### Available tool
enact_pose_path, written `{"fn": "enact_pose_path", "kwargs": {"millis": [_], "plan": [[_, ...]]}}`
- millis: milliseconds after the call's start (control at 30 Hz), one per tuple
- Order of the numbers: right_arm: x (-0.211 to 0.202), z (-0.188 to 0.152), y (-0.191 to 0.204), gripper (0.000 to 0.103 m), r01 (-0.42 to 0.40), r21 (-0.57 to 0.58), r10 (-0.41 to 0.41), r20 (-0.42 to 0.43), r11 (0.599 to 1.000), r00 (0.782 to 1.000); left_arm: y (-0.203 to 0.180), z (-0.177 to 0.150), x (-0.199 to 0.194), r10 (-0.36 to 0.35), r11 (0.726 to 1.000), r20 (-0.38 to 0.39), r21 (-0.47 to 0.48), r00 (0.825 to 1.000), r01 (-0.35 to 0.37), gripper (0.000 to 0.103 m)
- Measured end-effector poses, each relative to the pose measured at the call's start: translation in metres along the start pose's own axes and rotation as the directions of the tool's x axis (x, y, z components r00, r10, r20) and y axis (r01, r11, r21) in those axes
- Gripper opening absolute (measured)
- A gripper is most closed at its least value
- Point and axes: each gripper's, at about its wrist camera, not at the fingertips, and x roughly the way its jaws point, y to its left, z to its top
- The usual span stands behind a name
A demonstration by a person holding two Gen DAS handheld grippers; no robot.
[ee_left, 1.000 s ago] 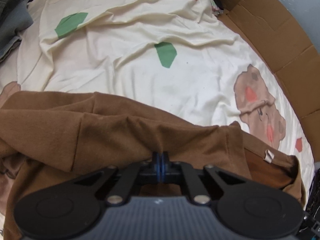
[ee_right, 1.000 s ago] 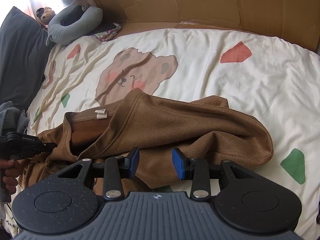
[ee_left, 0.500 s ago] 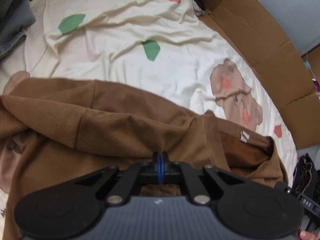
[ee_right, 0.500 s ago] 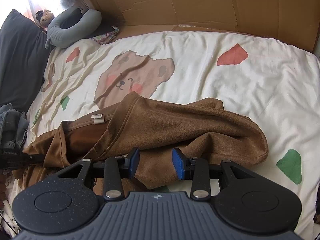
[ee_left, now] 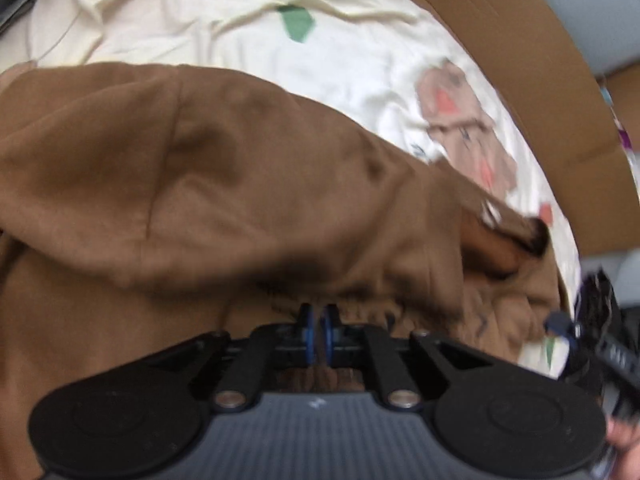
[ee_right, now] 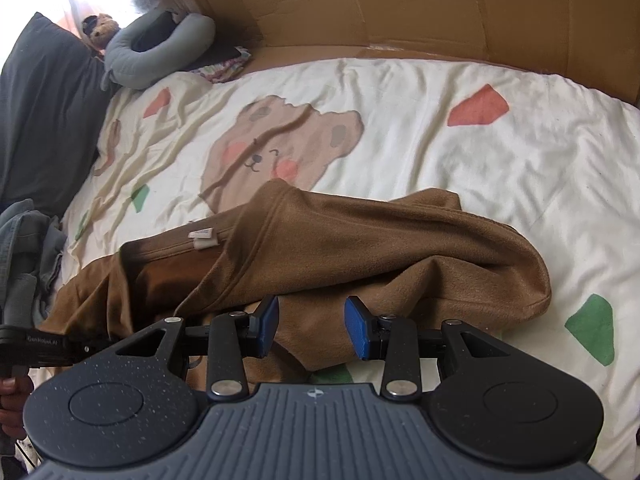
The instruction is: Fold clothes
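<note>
Left tool [ee_left: 319, 330] has just been parting its blue pads to a narrow slit; blur hides whether brown fabric is still pinched there. Right tool [ee_right: 312, 328] stands half spread over the near edge of the brown garment [ee_right: 360, 248], pressing nothing. That garment lies bunched across the bed sheet [ee_right: 480, 160], one layer thrown over its labelled neckline [ee_right: 204, 238]. To fold well, I would let the carried layer settle flat, then smooth the ridge before the next crease. Cardboard [ee_right: 440, 8] rims the far side.

Garment: I see a brown fleece top [ee_right: 360, 248], crumpled, partly folded over itself.
Neck label: white [ee_right: 203, 237], facing up.
Place: lying on bed.
</note>
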Motion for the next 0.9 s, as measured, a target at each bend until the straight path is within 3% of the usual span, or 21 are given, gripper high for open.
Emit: {"fn": "enact_pose_path", "kwargs": {"millis": [267,500,633,767,900], "plan": [[-0.01,-0.001,0.0,0.051,0.007,-0.04,-0.005,0.04,0.999,0.999,-0.018,0.01,-0.046,-0.007,0.976,-0.048,0.217,0.999,0.017,0.014],[-0.014,-0.002,-0.005,0.051,0.014,-0.038,-0.012,0.054,0.999,0.998,-0.03,0.039,-0.076,0.057,0.905,-0.015,0.423,0.998,-0.045,0.015],[-0.016,-0.003,-0.008,0.052,0.018,-0.036,-0.016,0.06,0.999,0.998,-0.031,0.053,-0.083,0.093,0.832,-0.013,0.55,0.996,-0.07,0.016],[-0.017,-0.004,-0.011,0.053,0.029,-0.031,-0.027,0.057,0.999,0.998,-0.028,0.062,-0.083,0.145,0.719,-0.018,0.689,0.989,-0.093,0.017],[-0.016,-0.004,-0.012,0.053,0.033,-0.036,-0.031,0.054,0.999,0.998,-0.021,0.061,-0.074,0.166,0.617,-0.06,0.785,0.984,-0.056,0.019]]}}
